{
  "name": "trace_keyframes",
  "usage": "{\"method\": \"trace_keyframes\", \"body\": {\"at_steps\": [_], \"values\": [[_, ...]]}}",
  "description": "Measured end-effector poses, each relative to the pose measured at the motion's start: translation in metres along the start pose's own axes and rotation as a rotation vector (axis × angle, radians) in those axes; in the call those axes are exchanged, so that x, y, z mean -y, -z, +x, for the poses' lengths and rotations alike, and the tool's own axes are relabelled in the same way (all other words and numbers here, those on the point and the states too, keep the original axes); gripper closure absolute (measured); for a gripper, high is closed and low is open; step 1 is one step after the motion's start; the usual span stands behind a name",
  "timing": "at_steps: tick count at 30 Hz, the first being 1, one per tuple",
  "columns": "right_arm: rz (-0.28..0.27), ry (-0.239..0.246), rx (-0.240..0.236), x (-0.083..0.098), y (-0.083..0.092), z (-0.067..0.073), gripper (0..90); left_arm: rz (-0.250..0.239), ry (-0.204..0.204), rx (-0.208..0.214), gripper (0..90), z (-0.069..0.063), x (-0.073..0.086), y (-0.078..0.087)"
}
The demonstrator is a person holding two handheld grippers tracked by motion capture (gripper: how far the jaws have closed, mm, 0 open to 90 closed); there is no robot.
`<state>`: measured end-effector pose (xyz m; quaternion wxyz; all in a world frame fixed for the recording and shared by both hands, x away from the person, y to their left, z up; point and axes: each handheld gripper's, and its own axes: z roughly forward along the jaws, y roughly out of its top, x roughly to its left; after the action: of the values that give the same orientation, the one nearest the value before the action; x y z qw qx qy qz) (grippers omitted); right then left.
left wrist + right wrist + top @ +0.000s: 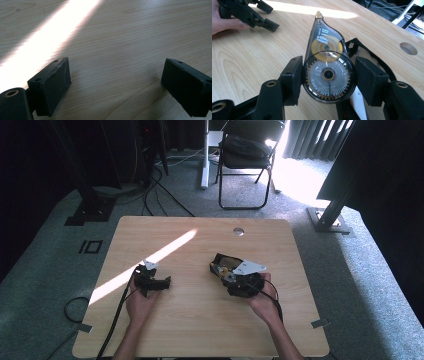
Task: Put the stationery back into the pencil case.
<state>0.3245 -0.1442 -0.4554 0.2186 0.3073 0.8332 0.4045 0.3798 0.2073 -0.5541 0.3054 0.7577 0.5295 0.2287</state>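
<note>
Right gripper (328, 75) clamps a correction tape (325, 67) at centre frame, its jaws pressing both sides.

The clear shell reads "Big" near its nose and "CORRECTION TAPE" around the toothed wheel. The left gripper (249, 13), at upper left in the right gripper view, has its jaws spread wide over bare table (125, 37), a sunlit stripe (50, 37) crossing beside it.

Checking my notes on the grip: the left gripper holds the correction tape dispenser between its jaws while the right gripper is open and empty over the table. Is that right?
The sides are swapped. The right gripper holds the correction tape dispenser between its jaws, as the right gripper view shows. The left gripper is the open, empty one over the table, seen in the left gripper view.
</note>
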Motion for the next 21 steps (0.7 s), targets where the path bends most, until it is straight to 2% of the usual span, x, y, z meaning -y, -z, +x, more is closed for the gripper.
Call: {"method": "trace_keyframes", "body": {"at_steps": [9,21], "values": [[-0.011,-0.020,0.025,-0.002,0.006,-0.012,41.7,0.000,0.000,0.000,8.9,0.000,0.000,0.000],[-0.002,-0.052,0.056,0.000,0.005,-0.029,41.7,0.000,0.000,0.000,8.9,0.000,0.000,0.000]]}}
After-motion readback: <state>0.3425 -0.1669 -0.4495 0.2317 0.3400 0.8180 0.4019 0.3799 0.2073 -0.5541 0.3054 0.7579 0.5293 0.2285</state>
